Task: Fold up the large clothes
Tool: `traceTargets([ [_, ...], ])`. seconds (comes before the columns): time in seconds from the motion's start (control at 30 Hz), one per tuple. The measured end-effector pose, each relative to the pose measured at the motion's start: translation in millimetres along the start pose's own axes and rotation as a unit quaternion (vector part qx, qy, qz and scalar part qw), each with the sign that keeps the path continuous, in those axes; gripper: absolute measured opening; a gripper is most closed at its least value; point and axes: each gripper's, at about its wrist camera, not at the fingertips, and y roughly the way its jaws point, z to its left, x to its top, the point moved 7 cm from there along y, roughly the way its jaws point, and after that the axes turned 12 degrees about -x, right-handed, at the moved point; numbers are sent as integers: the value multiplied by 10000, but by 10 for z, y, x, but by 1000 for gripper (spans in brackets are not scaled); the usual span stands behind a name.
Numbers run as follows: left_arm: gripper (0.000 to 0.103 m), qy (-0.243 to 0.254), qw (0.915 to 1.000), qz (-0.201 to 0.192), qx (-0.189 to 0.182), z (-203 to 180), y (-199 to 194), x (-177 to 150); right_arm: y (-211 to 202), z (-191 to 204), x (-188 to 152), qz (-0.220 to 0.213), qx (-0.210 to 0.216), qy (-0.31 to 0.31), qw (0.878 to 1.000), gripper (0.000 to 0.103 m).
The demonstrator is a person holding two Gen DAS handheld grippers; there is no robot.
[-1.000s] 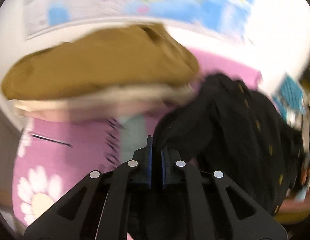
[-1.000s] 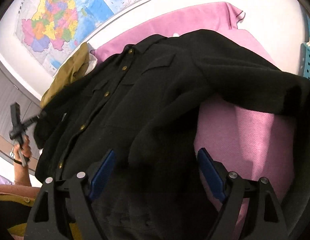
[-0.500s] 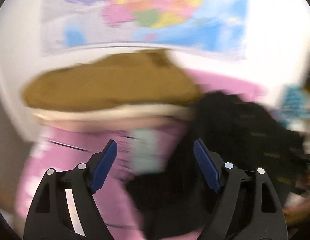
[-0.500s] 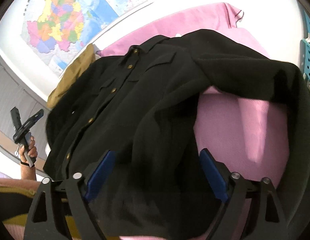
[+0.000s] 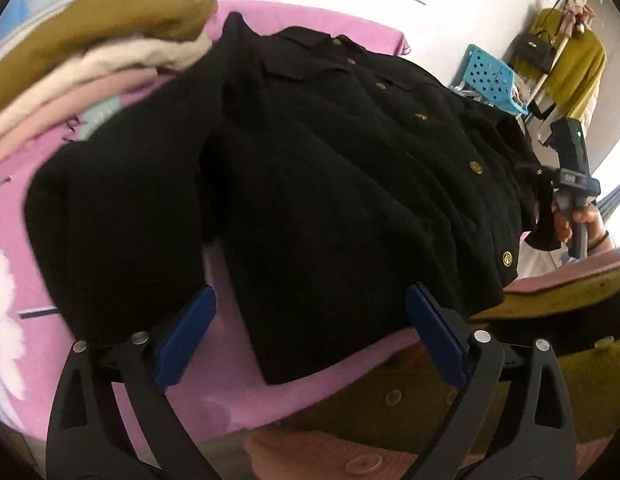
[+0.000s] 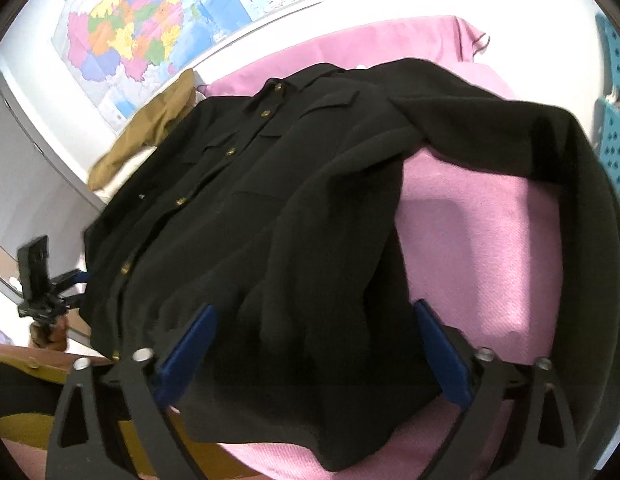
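Note:
A black button-front jacket [image 5: 310, 168] with gold buttons lies front up on the pink cloth [image 5: 214, 392]. One sleeve is spread to the left. It also shows in the right wrist view [image 6: 294, 216], its other sleeve [image 6: 550, 152] arcing out to the right. My left gripper [image 5: 310, 336] is open and empty just above the jacket's near hem. My right gripper [image 6: 310, 352] is open and empty over the hem at the other side. The right gripper shows far right in the left wrist view [image 5: 570, 184]; the left one shows far left in the right wrist view [image 6: 42, 280].
A stack of folded clothes, mustard [image 5: 110, 20] on cream and pink, lies at the far left of the bed. A blue perforated basket [image 5: 490, 76] and a clothes rack [image 5: 562, 52] stand at the right. A map [image 6: 150, 32] hangs on the wall.
My left gripper opened, let go of the black jacket sleeve and swung right, over the jacket's hem. The jacket now lies flatter. My right gripper stayed open and shifted only slightly.

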Motion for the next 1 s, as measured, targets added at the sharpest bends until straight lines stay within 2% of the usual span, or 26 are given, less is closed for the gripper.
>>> traceTargets([
  [0.03,90,-79,9999,4,-138,8,28,15,-13,-24,-1,-20,-91,15,10000,48],
  [0.07,81,-105,9998,-30,-163,-13,33,7,-33,-29,-6,30,169,136,9998,27],
  [0.1,71,-81,9998,-79,-167,-41,40,22,-69,-34,-11,19,371,244,9990,23],
  [0.13,41,-118,9995,-87,-286,-68,50,32,-110,-44,-14,-25,398,248,9989,18],
  [0.17,24,-160,9992,-92,-362,-78,50,47,-179,-47,-16,-97,306,203,9993,14],
  [0.23,12,-108,9987,-187,-467,-155,2,55,-393,-87,18,-329,469,417,9975,12],
  [0.27,9,-57,9981,-238,-559,-229,-48,52,-487,-110,37,-440,488,481,9967,12],
  [0.37,11,286,9982,-168,-506,-445,-71,25,-682,-247,59,-632,289,568,9960,11],
  [0.43,13,398,9986,-23,-337,-485,-10,21,-556,-322,9,-390,208,694,9966,12],
  [0.47,17,438,9989,51,-145,-471,32,27,-424,-322,-43,-160,-51,572,9982,13],
  [0.5,19,430,9990,100,-48,-444,48,32,-321,-308,-79,-39,-331,444,9985,17],
  [0.57,25,405,9990,172,98,-416,97,51,-196,-304,-129,146,-672,310,9972,43],
  [0.63,28,425,9987,169,228,-405,88,49,-215,-270,-108,92,-748,243,9969,45],
  [0.73,43,497,9980,118,366,-415,23,72,-402,-247,-15,-228,-863,169,9959,54],
  [0.77,48,523,9978,99,394,-431,1,85,-482,-243,12,-359,-827,163,9958,55],
  [0.9,57,739,9961,-19,488,-555,-86,158,-778,-13,145,-874,-503,-125,9948,62],
  [1.0,64,965,9934,-84,613,-669,-126,213,-711,178,157,-857,-148,-332,9957,62],
])
